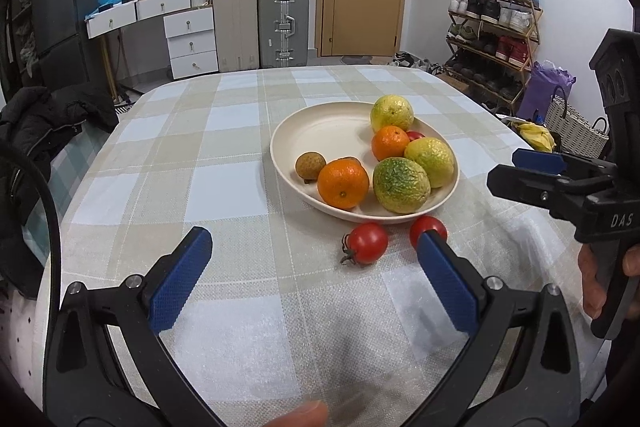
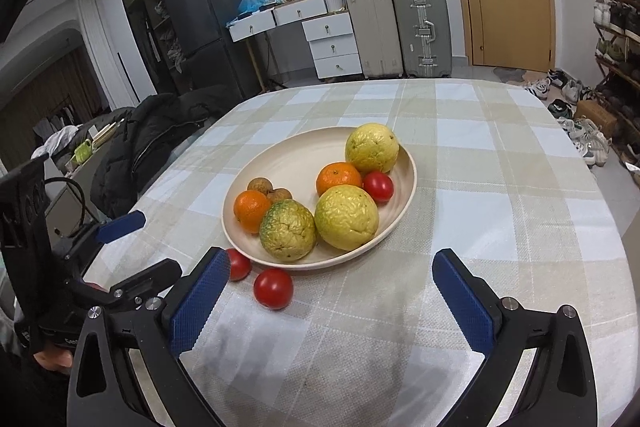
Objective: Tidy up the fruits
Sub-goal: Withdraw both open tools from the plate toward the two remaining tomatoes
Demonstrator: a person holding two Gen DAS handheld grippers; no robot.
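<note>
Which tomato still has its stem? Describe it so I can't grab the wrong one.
Find the cream plate of fruit on the checked tablecloth. Two tomatoes lie on the cloth just off its near rim. Yours is the stemmed tomato, with a dry green stalk; the bare tomato sits behind the left tool's fingertip.

Two tomatoes (image 1: 366, 242) before plate (image 1: 320, 131)

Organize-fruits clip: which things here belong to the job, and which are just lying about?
Job: plate, its oranges, yellow-green fruits, small brown fruits, two tomatoes on the cloth.
Lying about: black jacket, suitcases, shoe rack.
</note>
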